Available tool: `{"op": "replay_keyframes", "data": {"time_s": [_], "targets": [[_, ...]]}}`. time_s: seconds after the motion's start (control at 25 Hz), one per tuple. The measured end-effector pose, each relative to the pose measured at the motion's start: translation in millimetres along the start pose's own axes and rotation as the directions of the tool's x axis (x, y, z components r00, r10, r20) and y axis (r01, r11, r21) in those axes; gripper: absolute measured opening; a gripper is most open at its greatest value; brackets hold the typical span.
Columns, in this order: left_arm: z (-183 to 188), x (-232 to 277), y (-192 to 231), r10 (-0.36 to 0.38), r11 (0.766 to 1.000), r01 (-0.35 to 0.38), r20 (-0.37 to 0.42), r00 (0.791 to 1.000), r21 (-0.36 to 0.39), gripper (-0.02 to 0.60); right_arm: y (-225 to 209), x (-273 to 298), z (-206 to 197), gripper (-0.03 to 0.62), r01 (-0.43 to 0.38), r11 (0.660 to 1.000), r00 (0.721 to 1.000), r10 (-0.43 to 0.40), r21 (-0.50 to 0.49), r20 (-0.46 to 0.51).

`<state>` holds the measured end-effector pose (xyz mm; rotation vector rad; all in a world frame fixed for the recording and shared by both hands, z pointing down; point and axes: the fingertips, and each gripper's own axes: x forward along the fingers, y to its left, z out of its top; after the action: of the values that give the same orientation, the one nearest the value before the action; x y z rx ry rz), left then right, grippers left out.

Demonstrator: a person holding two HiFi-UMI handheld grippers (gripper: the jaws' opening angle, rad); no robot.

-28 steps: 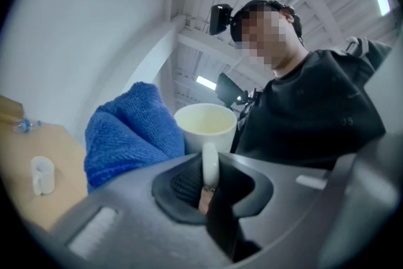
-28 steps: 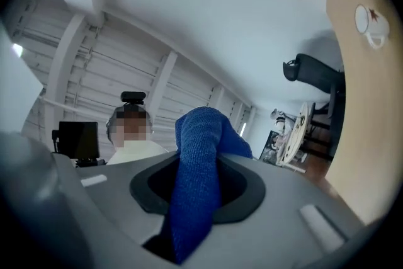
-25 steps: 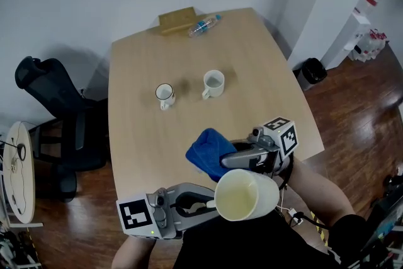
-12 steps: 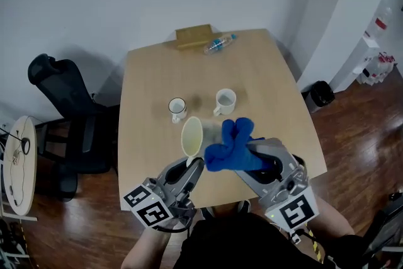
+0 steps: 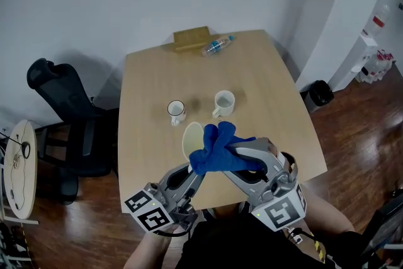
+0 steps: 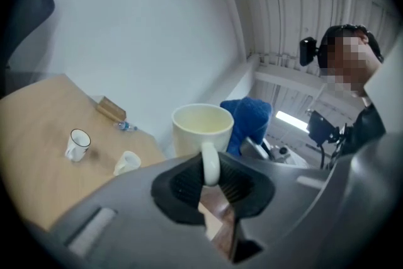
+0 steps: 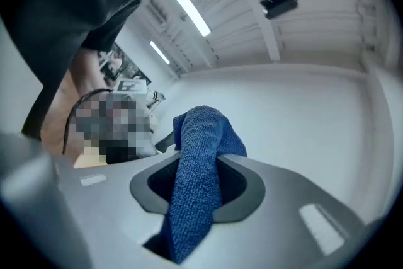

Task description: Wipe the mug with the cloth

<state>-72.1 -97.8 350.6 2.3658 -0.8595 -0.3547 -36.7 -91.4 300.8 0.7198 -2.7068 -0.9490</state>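
Observation:
A cream mug [image 5: 191, 138] is held on its side above the table's near edge, its mouth facing left in the head view. My left gripper [image 5: 194, 167] is shut on the mug's handle [image 6: 211, 164]. In the left gripper view the mug [image 6: 200, 130] fills the middle. My right gripper [image 5: 236, 157] is shut on a bunched blue cloth [image 5: 217, 147], which lies against the mug's right side. The cloth [image 7: 198, 173] hangs between the jaws in the right gripper view. The cloth [image 6: 249, 122] shows just behind the mug in the left gripper view.
Two small white mugs [image 5: 176, 111] [image 5: 223, 103] stand mid-table on the wooden table [image 5: 277, 110]. A wooden block [image 5: 191, 38] and a plastic bottle [image 5: 217, 45] lie at the far edge. A black office chair [image 5: 63, 110] stands at the left, a dark bin [image 5: 318, 94] at the right.
The mug swung from mouth-up near my body out over the table edge and now lies sideways. The right gripper rolled over and brought the cloth against the mug, then rose slightly.

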Motion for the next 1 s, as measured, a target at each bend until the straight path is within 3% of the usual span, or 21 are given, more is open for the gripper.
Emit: {"op": "replay_keyframes", "data": {"time_s": [0.08,0.12,0.2,0.28,0.36,0.4,0.44,0.56,0.6,0.64,0.72,0.84,0.92,1.0], "targets": [[-1.1,-5.6,-3.4,-0.034,0.999,0.035,-0.02,0.999,0.025,0.046,-11.5,-2.3,-8.4,0.11,-0.069,0.977,0.998,0.069,0.204,0.005],[-2.2,-8.9,-6.2,-0.057,0.998,0.058,-0.035,0.998,0.039,0.046,-19.3,-3.5,-14.1,0.11,-0.078,0.937,0.997,0.077,0.339,0.016],[-5.0,-16.1,-14.8,-0.115,0.991,0.119,-0.069,0.991,0.064,0.046,-38.1,-3.7,-21.8,0.11,-0.097,0.819,0.995,0.063,0.565,0.08],[-8.9,-24.0,-26.4,-0.181,0.979,0.189,-0.103,0.978,0.078,0.048,-46.7,-3.9,-29.6,0.11,-0.197,0.717,0.979,0.11,0.668,0.172],[-12.4,-31.4,-39.7,-0.249,0.962,0.261,-0.133,0.959,0.083,0.048,-43.5,-4.3,-37.6,0.11,-0.31,0.564,0.951,0.181,0.766,0.251],[-13.6,-34.8,-46.8,-0.282,0.951,0.296,-0.146,0.948,0.084,0.049,-39.6,-4.3,-41.2,0.11,-0.361,0.466,0.932,0.213,0.808,0.293],[-14.5,-38.0,-54.2,-0.315,0.94,0.331,-0.159,0.936,0.081,0.049,-34.5,-4.6,-43.7,0.11,-0.414,0.346,0.906,0.242,0.842,0.347],[-16.6,-45.7,-78.4,-0.414,0.9,0.431,-0.187,0.891,0.061,0.049,-15.8,-10.1,-40.0,0.112,-0.568,-0.085,0.78,0.262,0.819,0.568],[-17.8,-47.0,-86.8,-0.443,0.885,0.462,-0.196,0.875,0.059,0.048,-9.5,-12.2,-37.0,0.111,-0.598,-0.194,0.738,0.246,0.778,0.629],[-19.4,-47.6,-94.8,-0.469,0.87,0.489,-0.205,0.859,0.06,0.048,-3.1,-13.5,-34.8,0.112,-0.616,-0.276,0.704,0.226,0.738,0.673],[-24.7,-48.5,-106.6,-0.506,0.844,0.531,-0.225,0.833,0.07,0.048,10.8,-14.7,-31.9,0.11,-0.636,-0.393,0.656,0.179,0.665,0.733],[-37.6,-53.2,-110.0,-0.535,0.816,0.571,-0.258,0.804,0.086,0.046,31.9,-16.9,-29.7,0.11,-0.649,-0.542,0.603,0.063,0.534,0.795],[-40.2,-52.8,-111.8,-0.551,0.807,0.586,-0.254,0.795,0.081,0.046,47.6,-15.7,-31.6,0.11,-0.633,-0.613,0.593,0.008,0.473,0.805],[-40.1,-51.3,-112.7,-0.566,0.801,0.595,-0.237,0.789,0.065,0.046,65.7,-12.2,-31.5,0.109,-0.611,-0.652,0.593,-0.001,0.449,0.805]]}}
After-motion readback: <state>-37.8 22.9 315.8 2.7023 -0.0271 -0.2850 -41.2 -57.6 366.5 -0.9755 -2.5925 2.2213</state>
